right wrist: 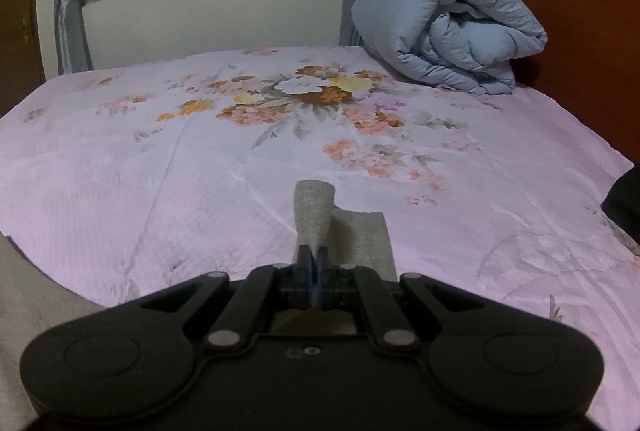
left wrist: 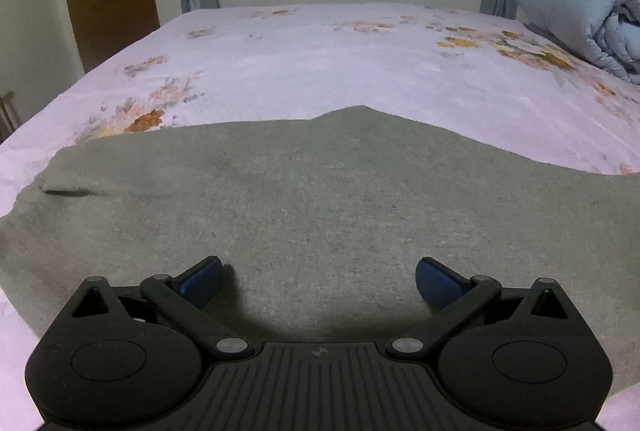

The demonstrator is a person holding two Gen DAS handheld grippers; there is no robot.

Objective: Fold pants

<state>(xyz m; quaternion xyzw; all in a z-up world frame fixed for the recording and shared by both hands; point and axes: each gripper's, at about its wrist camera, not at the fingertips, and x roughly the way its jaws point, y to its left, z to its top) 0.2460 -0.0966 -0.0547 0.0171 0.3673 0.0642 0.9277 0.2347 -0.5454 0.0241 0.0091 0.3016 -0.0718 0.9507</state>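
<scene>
While the left gripper [left wrist: 319,281] hovers spread over the grey pants [left wrist: 320,199] on the bed [left wrist: 320,51], the right gripper [right wrist: 314,263] pinches their end, pointing toward 12 o'clock.

Bed [right wrist: 120,167] covered by pale pink sheet with floral print, large bouquet motif near centre. Grey pants [left wrist: 320,207] lie spread flat on near part of the sheet, one narrow end raised off it in right wrist view. Rolled light-blue quilt [right wrist: 452,31] sits at far right corner, against the reddish-brown headboard [right wrist: 584,23].
</scene>
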